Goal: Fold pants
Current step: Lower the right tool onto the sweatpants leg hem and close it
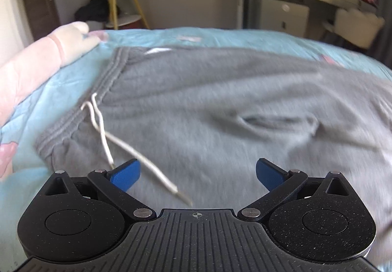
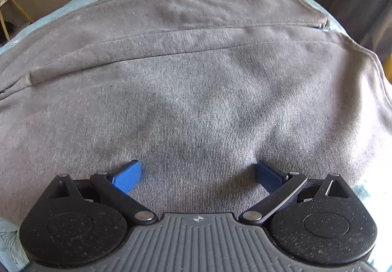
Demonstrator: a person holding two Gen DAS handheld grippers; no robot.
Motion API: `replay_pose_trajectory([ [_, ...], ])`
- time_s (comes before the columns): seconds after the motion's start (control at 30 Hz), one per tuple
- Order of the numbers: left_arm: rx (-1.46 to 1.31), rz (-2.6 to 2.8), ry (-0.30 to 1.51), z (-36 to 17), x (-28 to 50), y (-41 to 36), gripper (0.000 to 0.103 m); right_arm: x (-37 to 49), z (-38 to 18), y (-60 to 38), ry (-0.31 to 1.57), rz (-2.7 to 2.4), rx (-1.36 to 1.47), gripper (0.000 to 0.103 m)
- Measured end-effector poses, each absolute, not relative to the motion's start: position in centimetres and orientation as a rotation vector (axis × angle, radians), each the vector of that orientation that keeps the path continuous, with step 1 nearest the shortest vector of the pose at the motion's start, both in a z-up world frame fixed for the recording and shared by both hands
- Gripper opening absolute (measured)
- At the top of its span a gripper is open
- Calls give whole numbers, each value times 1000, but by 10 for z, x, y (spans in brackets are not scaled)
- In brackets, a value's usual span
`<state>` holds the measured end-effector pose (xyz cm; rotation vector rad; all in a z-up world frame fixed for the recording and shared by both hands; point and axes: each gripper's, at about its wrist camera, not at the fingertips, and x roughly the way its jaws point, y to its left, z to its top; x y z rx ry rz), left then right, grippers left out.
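Blue-padded fingers of the left gripper (image 1: 198, 174) stand wide apart above the grey knitted-cotton pants (image 1: 220, 105), holding nothing. Pants position: spread flat on the light turquoise bed cover (image 1: 152, 38), ribbed waistband (image 1: 80, 110) toward the left of the left wrist view, which is blurred. White drawstring cord (image 1: 137, 156): two loose ends lie across the fabric, one passing just beside the left blue finger pad (image 1: 126, 175).

Right gripper (image 2: 198, 175): jaws likewise fully spread, empty, positioned low over one leg of the pants (image 2: 196, 100); whether the pads touch the fabric cannot be told. Second leg lies parallel beyond it, both hems at the right.

Surroundings: pink plush item (image 1: 31, 68) at the cover's left edge; round wooden side table (image 1: 120, 2) and white dresser (image 1: 284, 14) beyond the bed.
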<state>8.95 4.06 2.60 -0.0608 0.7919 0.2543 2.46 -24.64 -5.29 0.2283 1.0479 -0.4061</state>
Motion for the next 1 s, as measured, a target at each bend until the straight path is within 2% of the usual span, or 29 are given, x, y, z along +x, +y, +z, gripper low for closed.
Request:
replay_pose_trajectory([
  [0.13,-77,386,751,10,128,57,103,48,-41,-256,1194,-327,217,99],
  [0.23,14,545,647,-12,131,63,103,74,-4,-284,1057,-300,305,99],
  [0.3,35,566,643,-21,133,71,103,109,15,-309,978,-337,357,99],
  [0.43,-8,598,589,-24,130,86,103,211,17,-372,861,-487,462,99],
  [0.6,-40,596,632,-42,130,93,103,312,-9,-429,789,-673,653,69],
  [0.63,-50,593,637,-45,130,94,103,325,-14,-436,778,-708,670,67],
  [0.87,-67,586,598,-58,130,91,103,370,-37,-459,760,-845,655,66],
  [0.93,-96,579,597,-58,129,94,103,369,-39,-457,764,-870,622,53],
  [0.97,-118,574,598,-59,129,97,103,368,-40,-458,773,-886,598,34],
  [1.0,-141,568,598,-59,128,100,103,364,-41,-458,772,-887,581,21],
])
